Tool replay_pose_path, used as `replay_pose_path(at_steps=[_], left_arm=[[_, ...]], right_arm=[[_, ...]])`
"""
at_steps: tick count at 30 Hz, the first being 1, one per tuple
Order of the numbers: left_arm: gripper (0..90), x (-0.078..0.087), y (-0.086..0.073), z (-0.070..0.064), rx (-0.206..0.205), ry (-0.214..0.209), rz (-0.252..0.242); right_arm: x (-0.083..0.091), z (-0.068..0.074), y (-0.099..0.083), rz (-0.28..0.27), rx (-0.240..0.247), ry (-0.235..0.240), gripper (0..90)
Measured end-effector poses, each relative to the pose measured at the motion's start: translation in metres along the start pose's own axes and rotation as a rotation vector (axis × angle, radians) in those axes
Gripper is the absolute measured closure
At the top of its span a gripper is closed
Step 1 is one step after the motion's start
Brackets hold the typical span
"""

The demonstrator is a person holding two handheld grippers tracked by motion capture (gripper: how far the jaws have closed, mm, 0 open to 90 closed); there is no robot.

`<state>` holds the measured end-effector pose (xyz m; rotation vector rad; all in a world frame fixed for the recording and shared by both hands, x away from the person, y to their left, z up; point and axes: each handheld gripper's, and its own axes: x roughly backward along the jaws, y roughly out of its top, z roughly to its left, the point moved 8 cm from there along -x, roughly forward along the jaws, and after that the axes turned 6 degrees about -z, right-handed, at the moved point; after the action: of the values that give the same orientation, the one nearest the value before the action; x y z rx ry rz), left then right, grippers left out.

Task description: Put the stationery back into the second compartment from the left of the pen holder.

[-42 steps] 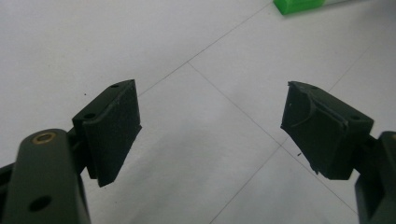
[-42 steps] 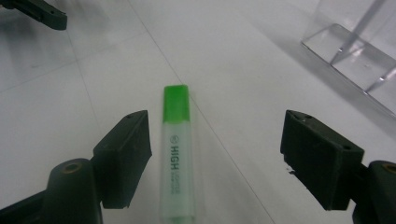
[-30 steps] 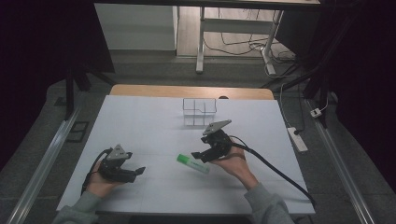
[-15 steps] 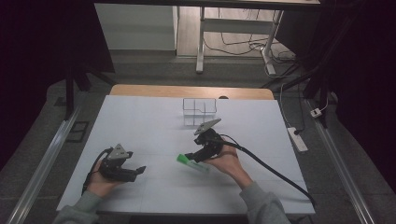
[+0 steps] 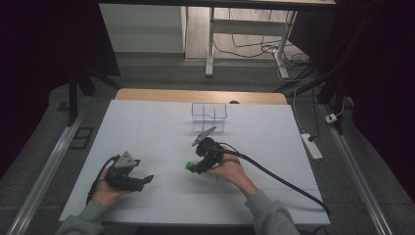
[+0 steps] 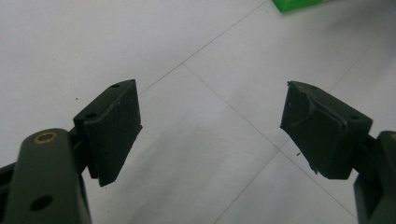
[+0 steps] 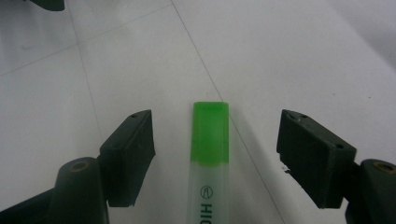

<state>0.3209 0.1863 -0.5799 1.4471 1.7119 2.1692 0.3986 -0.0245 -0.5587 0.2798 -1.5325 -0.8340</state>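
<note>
While my left gripper rested low on the white table at the near left, its jaws stood wide apart with nothing between them. Toward the middle, the green-capped highlighter lay flat on the table, and my right gripper straddled it with jaws spread wide, neither pad touching the barrel. Beyond it, near the far edge, sat a clear divided box.

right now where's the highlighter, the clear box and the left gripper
highlighter [image 7: 211, 140]: right gripper view, on its green cap
clear box [image 5: 209, 116]: high view, on its front wall
left gripper [image 6: 210, 126]: left gripper view, midway between its open jaws
</note>
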Motion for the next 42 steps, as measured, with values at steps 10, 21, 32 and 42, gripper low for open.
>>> replay_pose_path(at_steps=[10, 21, 32, 42], left_arm=[[19.7, 0.000, 0.000, 0.000, -0.005, -0.003, 0.004], [19.7, -0.001, 0.000, -0.001, -0.008, -0.005, 0.009], [19.6, -0.002, 0.000, -0.001, -0.009, -0.005, 0.010], [19.6, -0.002, -0.001, -0.002, -0.016, -0.001, 0.014]], right_arm=[[-0.011, 0.004, -0.001, 0.050, 0.017, 0.000, 27.9], [-0.022, 0.002, -0.008, 0.107, 0.051, -0.035, 35.9], [-0.026, 0.005, -0.008, 0.131, 0.104, -0.063, 52.0], [-0.027, 0.010, -0.007, 0.121, 0.097, -0.054, 65.6]])
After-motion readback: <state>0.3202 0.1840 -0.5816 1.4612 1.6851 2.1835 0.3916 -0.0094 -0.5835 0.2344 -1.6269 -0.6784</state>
